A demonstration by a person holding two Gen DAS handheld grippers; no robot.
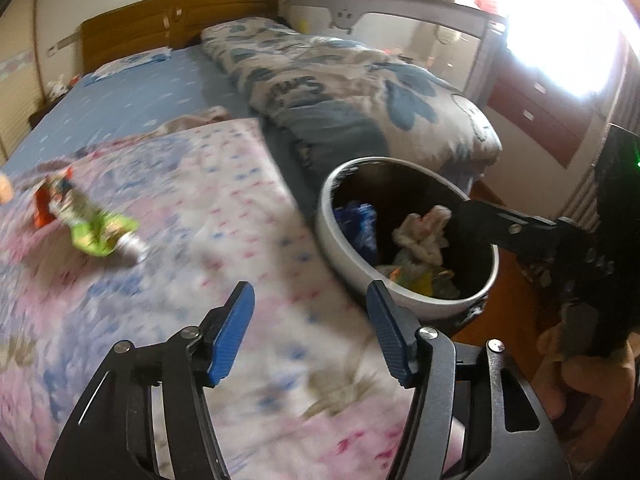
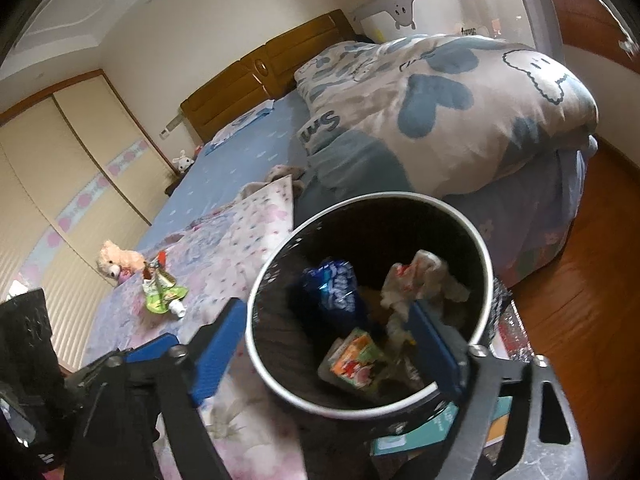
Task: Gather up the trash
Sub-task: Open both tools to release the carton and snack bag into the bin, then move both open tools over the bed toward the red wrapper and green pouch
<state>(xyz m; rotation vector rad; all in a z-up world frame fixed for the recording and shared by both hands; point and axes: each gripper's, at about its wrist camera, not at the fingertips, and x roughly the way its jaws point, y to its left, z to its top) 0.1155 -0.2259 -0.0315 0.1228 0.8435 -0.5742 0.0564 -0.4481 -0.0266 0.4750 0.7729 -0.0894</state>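
A round bin with a pale rim stands against the bed's edge. In it lie a blue wrapper, a crumpled white bag and a small juice carton. My right gripper hangs open above the bin's mouth, with nothing between its pads; one of its fingers reaches over the rim. My left gripper is open and empty over the floral quilt, left of the bin. Further left on the quilt lie a green pouch with a white cap and an orange wrapper.
A rolled blue-and-white duvet fills the bed's right side behind the bin. A plush bear sits at the quilt's far left edge. A wooden floor lies to the right of the bed, and flat packages lie by the bin's base.
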